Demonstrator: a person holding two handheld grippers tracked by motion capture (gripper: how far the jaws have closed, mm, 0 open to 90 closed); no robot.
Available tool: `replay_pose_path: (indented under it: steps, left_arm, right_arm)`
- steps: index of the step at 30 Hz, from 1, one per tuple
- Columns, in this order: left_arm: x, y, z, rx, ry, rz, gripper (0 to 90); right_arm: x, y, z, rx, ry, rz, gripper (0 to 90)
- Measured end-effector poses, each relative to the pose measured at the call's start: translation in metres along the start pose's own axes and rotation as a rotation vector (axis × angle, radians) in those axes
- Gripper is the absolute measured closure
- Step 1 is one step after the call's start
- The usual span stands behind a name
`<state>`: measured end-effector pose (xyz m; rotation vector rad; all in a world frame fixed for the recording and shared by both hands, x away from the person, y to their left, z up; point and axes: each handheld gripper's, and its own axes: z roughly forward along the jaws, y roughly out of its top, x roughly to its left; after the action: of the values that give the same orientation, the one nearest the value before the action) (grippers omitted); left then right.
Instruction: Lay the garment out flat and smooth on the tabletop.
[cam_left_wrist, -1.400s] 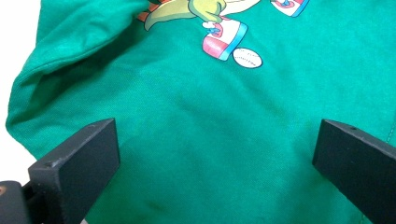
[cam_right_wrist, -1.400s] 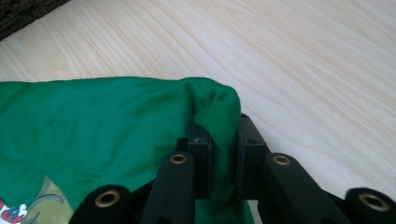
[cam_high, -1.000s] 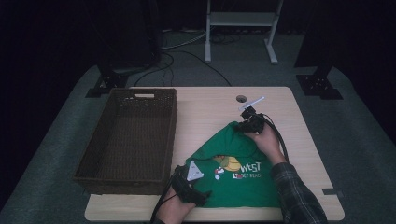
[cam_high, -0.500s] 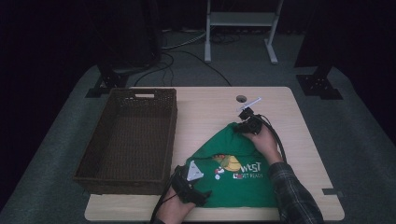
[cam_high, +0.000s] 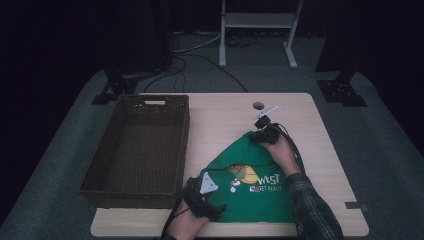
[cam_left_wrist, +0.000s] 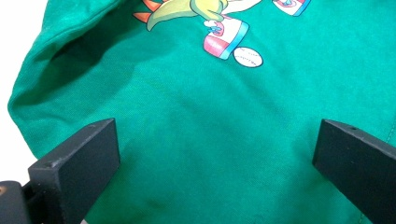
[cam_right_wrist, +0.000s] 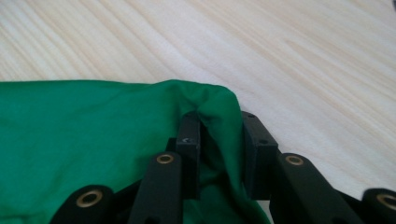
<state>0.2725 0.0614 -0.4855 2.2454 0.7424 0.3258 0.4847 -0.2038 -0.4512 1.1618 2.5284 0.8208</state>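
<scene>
1. My right tongs (cam_right_wrist: 222, 126) stand only narrowly apart and have just been opening. A fold of the green shirt (cam_high: 255, 200) lies between the jaws. It is the shirt's far tip, and it drapes over one jaw. The pads look to have let go of it, so I judge it loose rather than pinched.
2. My left tongs (cam_left_wrist: 215, 144) are spread wide and hold nothing. They point down onto flat green cloth at the shirt's near left part. A cartoon print lies just beyond the jaws.
3. The shirt lies spread on the desk (cam_high: 220, 115), covering the near right part up to the near edge. It narrows to a point towards the far edge, where my right tongs are.
4. A brown wicker basket (cam_high: 184, 140) stands along the desk's left edge, just beside the shirt. I can see nothing in it.
5. How it will handle, as I judge it: light, soft and limp. It will sag and fold wherever it is not held, and it will drag on the wood rather than slide cleanly.
6. Where to grip: pinch a doubled edge or a raised fold, such as the far tip or a hem. Flat single cloth gives the pads little to bite on.
</scene>
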Motion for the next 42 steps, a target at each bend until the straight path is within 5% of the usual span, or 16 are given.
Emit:
replay_pose_path:
  steps: [20, 25, 36, 42]
  left_arm:
    - [0.000, 0.000, 0.000, 0.003, -0.001, 0.003, 0.0]
    - [0.000, 0.000, 0.000, 0.003, 0.000, 0.004, 0.0]
    - [0.000, 0.000, 0.000, 0.003, -0.001, 0.003, 0.0]
    - [0.000, 0.000, 0.000, 0.003, -0.001, 0.003, 0.0]
  right_arm:
    - [-0.014, -0.001, -0.015, -0.040, -0.127, 0.041, 59.0]
    - [-0.020, -0.005, -0.024, -0.073, -0.057, 0.089, 43.4]
    - [-0.011, -0.018, -0.042, -0.098, -0.046, 0.098, 10.8]
    - [-0.004, -0.026, -0.048, -0.080, -0.030, 0.087, 1.8]
